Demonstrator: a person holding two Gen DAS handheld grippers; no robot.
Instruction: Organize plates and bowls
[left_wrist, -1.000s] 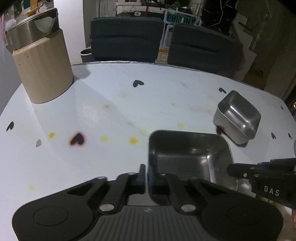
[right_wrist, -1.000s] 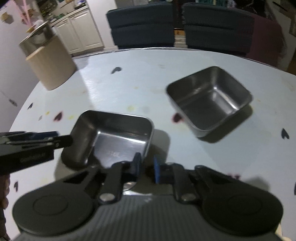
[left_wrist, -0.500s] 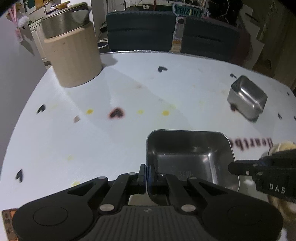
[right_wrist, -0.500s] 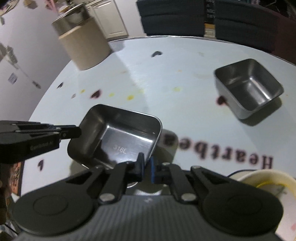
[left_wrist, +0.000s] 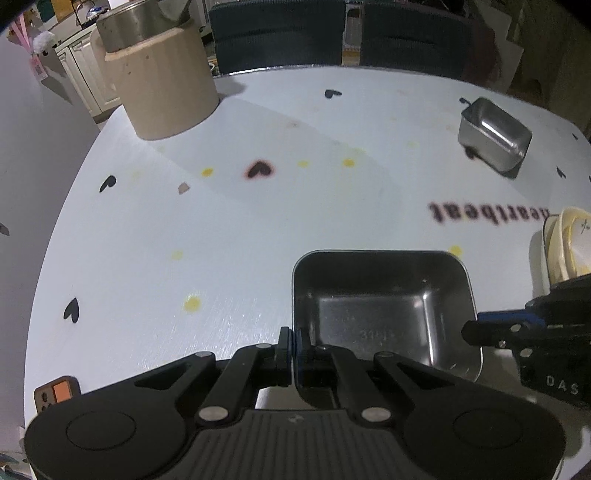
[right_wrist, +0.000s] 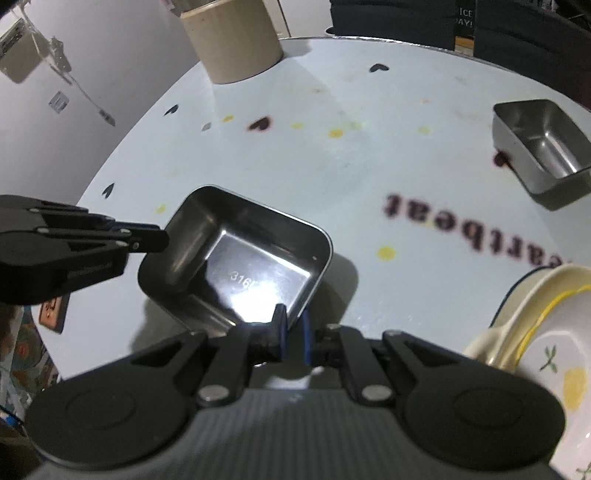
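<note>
**Both grippers holding one steel tray over the table**

The left gripper is pinching the left wall of a square stainless-steel tray, its fingers pressed tight on the rim. The right gripper is gripping the tray's opposite rim (fingers slightly parted around the metal). A second steel tray is sitting at upper right on the pale heart-printed table; cream ceramic plates are lying at lower right.

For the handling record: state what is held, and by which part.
Steel tray: left gripper shut on one side wall's rim, right gripper on the opposite rim.
</note>
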